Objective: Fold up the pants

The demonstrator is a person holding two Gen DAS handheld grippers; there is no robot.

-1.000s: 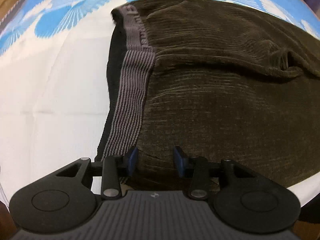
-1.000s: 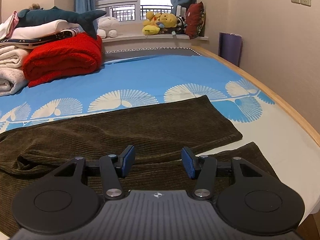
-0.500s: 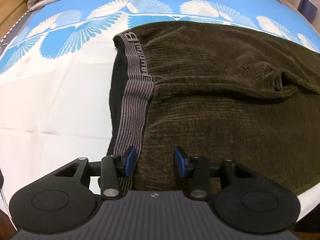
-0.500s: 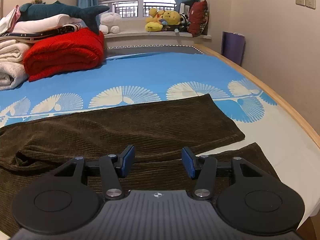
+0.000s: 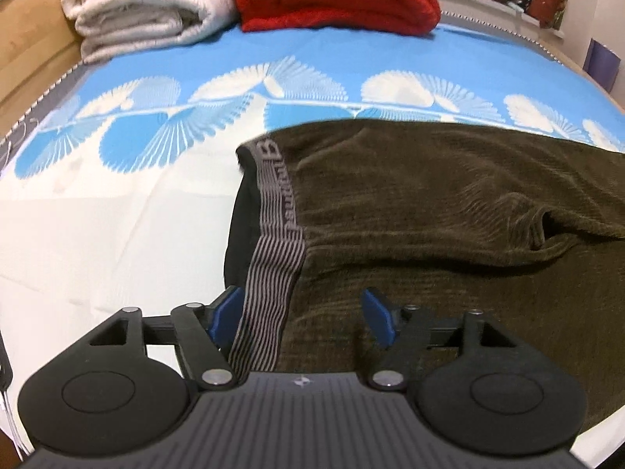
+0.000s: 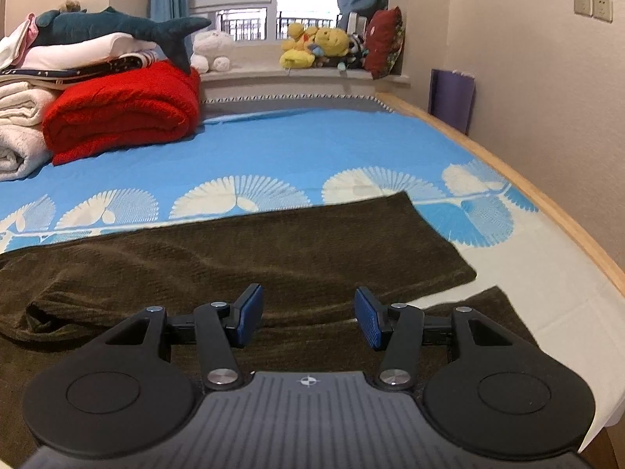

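The dark olive corduroy pants (image 5: 449,211) are lying flat across the middle and right of the left wrist frame, spread on a bed sheet (image 5: 117,211) that is blue with white fan shapes above and plain white below. Their striped grey waistband (image 5: 273,242) is running down the centre-left of that frame, passing between the fingers of the left gripper (image 5: 302,314) at the bottom — the jaws are standing wide apart, the left blue pad right at the band's edge, gripping nothing.

In the right wrist frame the right gripper (image 6: 308,318) is hovering low at the bottom centre over the pants (image 6: 273,242), its jaws likewise spread apart and holding nothing. The two legs are lying side by side here, one hem ending at the centre right, the other reaching toward the lower right — a strip of white sheet (image 6: 547,273) is showing between them.

A folded red blanket (image 6: 125,113) and white towels (image 5: 148,4) are sitting in the upper left, with plush toys (image 6: 316,45) along the windowsill at the top centre.
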